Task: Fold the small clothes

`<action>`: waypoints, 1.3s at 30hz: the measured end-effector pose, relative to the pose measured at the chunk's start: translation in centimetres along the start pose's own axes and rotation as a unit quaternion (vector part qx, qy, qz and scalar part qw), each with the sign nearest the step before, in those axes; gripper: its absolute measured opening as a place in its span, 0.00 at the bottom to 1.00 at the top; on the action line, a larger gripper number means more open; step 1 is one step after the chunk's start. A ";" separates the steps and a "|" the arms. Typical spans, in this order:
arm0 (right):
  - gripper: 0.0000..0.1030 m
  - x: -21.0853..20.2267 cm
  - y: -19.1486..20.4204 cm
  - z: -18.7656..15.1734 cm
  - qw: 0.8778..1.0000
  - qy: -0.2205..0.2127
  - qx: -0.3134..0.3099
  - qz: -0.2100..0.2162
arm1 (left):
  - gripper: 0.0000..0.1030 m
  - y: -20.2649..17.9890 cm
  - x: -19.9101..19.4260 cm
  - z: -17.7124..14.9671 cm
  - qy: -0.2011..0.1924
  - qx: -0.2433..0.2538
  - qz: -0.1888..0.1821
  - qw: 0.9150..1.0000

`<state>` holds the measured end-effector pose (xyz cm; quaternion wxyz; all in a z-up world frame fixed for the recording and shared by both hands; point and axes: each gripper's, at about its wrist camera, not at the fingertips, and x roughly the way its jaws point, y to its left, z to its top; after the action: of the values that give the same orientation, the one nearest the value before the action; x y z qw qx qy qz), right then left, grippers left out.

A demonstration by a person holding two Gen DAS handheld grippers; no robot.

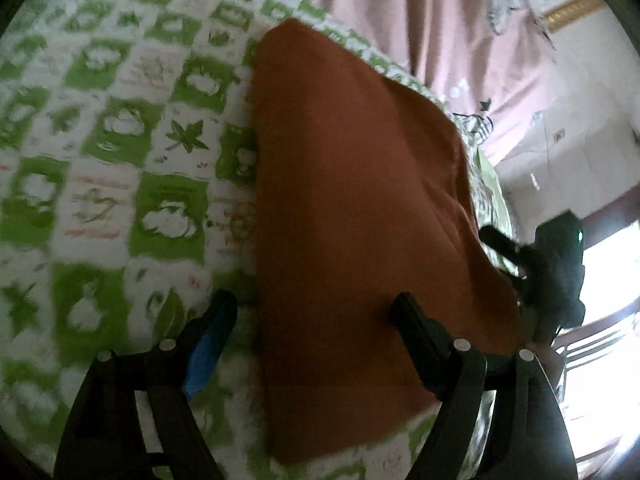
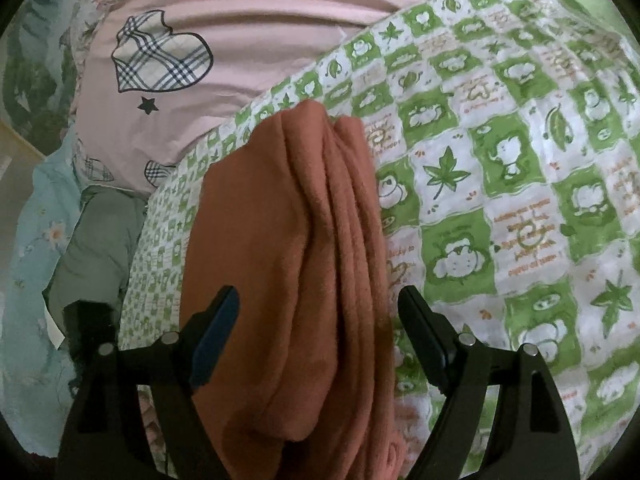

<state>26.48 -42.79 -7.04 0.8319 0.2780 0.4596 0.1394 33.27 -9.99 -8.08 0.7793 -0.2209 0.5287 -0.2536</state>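
An orange-brown garment (image 1: 352, 208) lies folded on a green-and-white patterned sheet (image 1: 120, 160). In the left wrist view it is a long flat shape. My left gripper (image 1: 316, 304) is open just above its near end, one finger on each side. In the right wrist view the same garment (image 2: 288, 248) shows several stacked folded layers along its right edge. My right gripper (image 2: 318, 300) is open and straddles the garment's near end, holding nothing. The right gripper (image 1: 552, 264) also shows in the left wrist view, at the garment's right edge.
The person in a pink top (image 2: 240, 40) stands at the far edge of the sheet (image 2: 520, 160). A grey-green cloth (image 2: 96, 248) and a pale blue floral fabric (image 2: 36, 280) lie left of the sheet. A bright window (image 1: 608, 300) is at the right.
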 end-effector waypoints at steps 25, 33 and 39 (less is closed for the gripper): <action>0.25 7.6 14.4 -8.7 0.982 0.062 -0.047 0.172 | 0.19 4.3 -18.6 -7.6 -0.135 0.013 0.098 0.986; 0.25 9.6 15.1 -10.9 0.985 0.091 -0.058 0.133 | 0.23 8.8 -18.3 -10.9 -0.106 -0.011 0.117 0.987; 0.31 9.6 14.2 -11.8 0.989 0.091 -0.042 0.108 | 0.59 10.6 -17.8 -11.6 -0.091 -0.025 0.131 0.987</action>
<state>22.03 -22.78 -10.23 0.7779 0.2769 0.4943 0.2718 18.61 8.54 -5.86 0.8450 -0.1913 0.4859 -0.1152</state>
